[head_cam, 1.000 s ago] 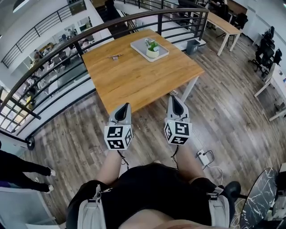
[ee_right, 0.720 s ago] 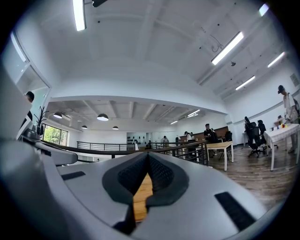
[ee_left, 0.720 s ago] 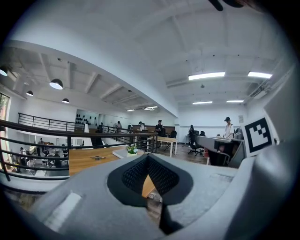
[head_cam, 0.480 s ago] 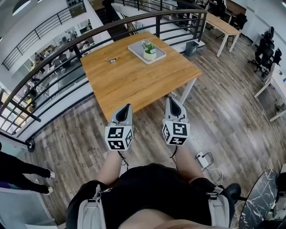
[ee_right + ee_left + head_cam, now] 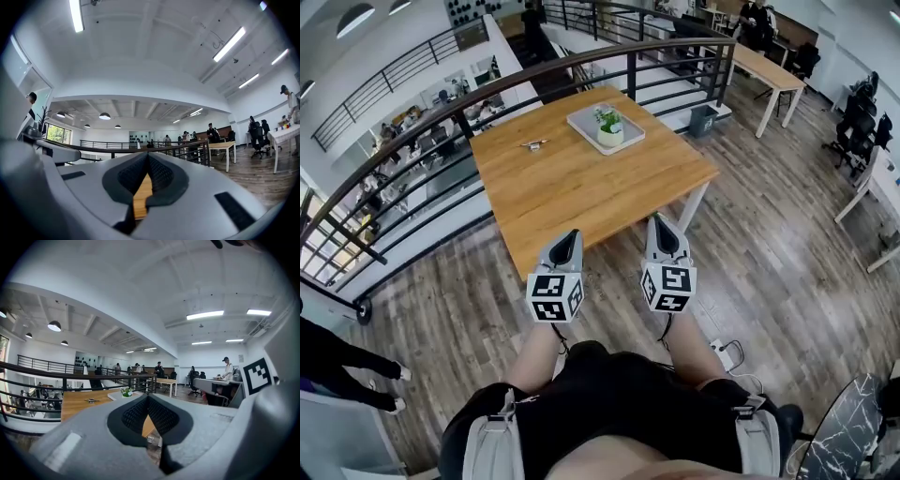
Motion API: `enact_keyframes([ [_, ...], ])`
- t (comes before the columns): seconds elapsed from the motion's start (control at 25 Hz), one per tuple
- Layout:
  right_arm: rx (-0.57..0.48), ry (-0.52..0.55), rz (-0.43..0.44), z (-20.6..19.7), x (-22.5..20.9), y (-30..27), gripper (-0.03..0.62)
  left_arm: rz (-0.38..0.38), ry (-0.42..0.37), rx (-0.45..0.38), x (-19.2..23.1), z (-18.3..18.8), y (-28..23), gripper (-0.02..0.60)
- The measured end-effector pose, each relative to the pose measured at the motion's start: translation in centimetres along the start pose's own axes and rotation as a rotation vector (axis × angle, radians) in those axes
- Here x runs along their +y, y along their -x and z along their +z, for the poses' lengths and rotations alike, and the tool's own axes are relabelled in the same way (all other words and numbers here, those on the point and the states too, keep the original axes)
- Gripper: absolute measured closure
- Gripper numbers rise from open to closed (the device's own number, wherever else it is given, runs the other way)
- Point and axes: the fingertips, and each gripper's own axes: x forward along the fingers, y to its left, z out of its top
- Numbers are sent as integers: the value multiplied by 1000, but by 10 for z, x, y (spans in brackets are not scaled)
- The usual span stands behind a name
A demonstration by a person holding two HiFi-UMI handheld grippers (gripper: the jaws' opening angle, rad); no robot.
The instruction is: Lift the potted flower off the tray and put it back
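Standing short of the tabletop (image 5: 581, 183), the person holds both tools level and pointed forward, so I judge the step in hand to be the reach toward the plant, with the lift not yet begun. The left hand-held gripper (image 5: 570, 236) has its jaws together with nothing between them. The right hand-held gripper (image 5: 659, 221) is likewise closed and empty. In each gripper view the pads meet at the tips.

The near edge of the tabletop runs across right by both tips; whether they overhang it I cannot tell. A white table leg (image 5: 697, 201) stands just outward of the right one. Beyond that edge lies a wide bare stretch of wood. Farther ahead, off to the left of the left tool, is a small metal-looking thing (image 5: 532, 144), too small to identify.

Well ahead of both, toward the far corner, the tray (image 5: 581, 120) sits flat and the potted flower (image 5: 608, 129) stands upright on it.

The next move calls for crossing that whole gap, then parting one pair of jaws wide enough for the pot's white wall and coming in level at its side. The far edge runs close behind the tray, with a dark railing (image 5: 581, 64) right past it, so room for overshoot looks slim. To the sides and above the pot it looks open.
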Motion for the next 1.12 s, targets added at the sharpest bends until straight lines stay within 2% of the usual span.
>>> enact_keyframes([
  [0.24,-5,0,-5,-2,-24,-10,597,3,0,6,-8,-5,-20,569],
  [0.64,-20,7,-1,-10,-48,-60,596,8,-4,-16,7,-6,-74,569],
  [0.84,-45,21,11,0,-65,-98,597,40,17,-34,31,0,-115,569],
  [1.12,-31,31,12,-7,-108,-171,597,22,23,-43,39,7,-199,569],
])
